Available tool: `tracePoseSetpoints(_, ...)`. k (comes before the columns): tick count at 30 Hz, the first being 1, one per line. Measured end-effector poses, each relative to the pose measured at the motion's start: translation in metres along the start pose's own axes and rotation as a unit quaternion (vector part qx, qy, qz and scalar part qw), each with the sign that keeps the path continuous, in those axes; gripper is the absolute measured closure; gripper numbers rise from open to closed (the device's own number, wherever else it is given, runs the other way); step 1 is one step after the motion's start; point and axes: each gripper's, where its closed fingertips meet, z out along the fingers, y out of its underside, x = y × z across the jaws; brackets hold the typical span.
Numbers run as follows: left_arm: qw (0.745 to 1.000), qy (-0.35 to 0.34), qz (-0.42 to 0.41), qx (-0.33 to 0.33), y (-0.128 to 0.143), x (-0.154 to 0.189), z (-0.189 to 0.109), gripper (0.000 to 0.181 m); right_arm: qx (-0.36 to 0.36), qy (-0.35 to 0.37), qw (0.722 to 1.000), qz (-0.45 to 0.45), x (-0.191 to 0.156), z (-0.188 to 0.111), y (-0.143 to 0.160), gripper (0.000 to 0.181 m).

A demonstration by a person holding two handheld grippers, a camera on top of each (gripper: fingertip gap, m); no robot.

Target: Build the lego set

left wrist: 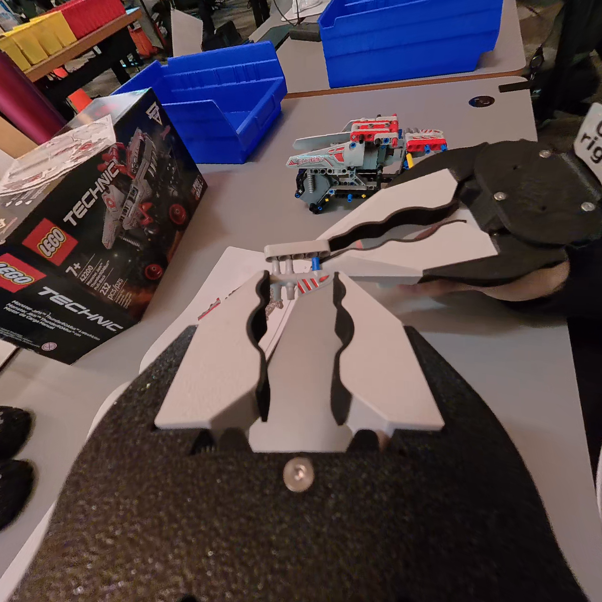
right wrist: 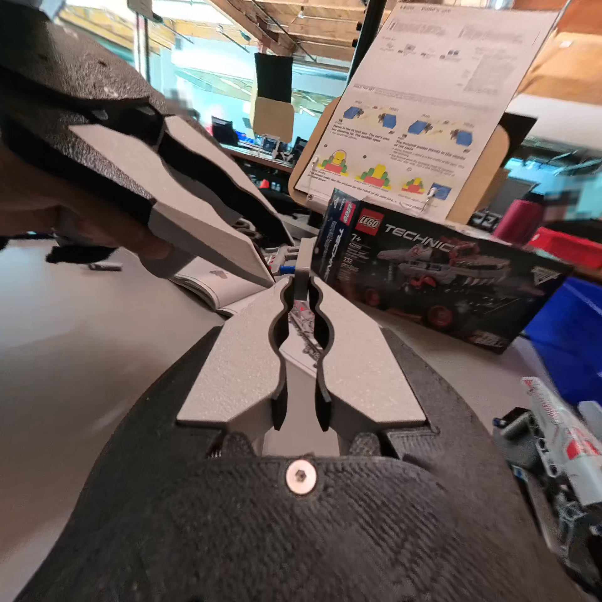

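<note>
- Left wrist view: left tongs (left wrist: 301, 280) pinch a small grey panel piece (left wrist: 306, 282) w/ red stripes at the fingertips; grey pins stick out of its left end.
- Right tongs (left wrist: 327, 252) come in from the right, pressed onto one end of a grey beam (left wrist: 294, 250); beam sits just above the panel piece, a blue pin (left wrist: 314, 263) and grey pegs hanging from it toward the panel.
- Right wrist view: same beam (right wrist: 302, 270) seen end-on, clamped upright between the fingertips of the right tongs (right wrist: 301, 286); left tongs (right wrist: 270, 277) angle down from upper left, tip right beside the beam.
- Step in hand, as I judge it: pressing beam and panel piece together via the pins.
- To do it well: line pins up w/ holes first, keep both parts square, push straight along the pin axis, no twisting; grip is near the beam's end, so it may pivot.
- Under the tongs: open instruction booklet (left wrist: 228, 286) on the grey table (left wrist: 358, 101).
- Farther back: half-built truck model (left wrist: 361, 159), grey/red, standing alone on the table.
- Left: set box (left wrist: 91, 228); behind it blue bins (left wrist: 224, 101).
- Right wrist view also shows an instruction sheet on a board (right wrist: 423, 104) behind the box.
</note>
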Motion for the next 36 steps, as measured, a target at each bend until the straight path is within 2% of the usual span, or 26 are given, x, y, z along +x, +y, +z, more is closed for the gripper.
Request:
tracePoseSetpoints(6,1.000,-0.002,-0.006,-0.009,0.002,0.000,0.000,0.145,-0.013,-0.006,1.000,0.020,0.000,0.002,0.003,0.175)
tracePoseSetpoints(22,1.000,-0.004,-0.004,-0.022,0.004,0.005,0.003,0.145,-0.052,0.056,0.994,-0.083,0.002,0.003,0.012,0.175)
tracePoseSetpoints(36,0.999,0.000,-0.010,-0.031,0.008,0.004,0.003,0.145,-0.042,0.037,0.996,-0.072,-0.001,0.002,0.011,0.175)
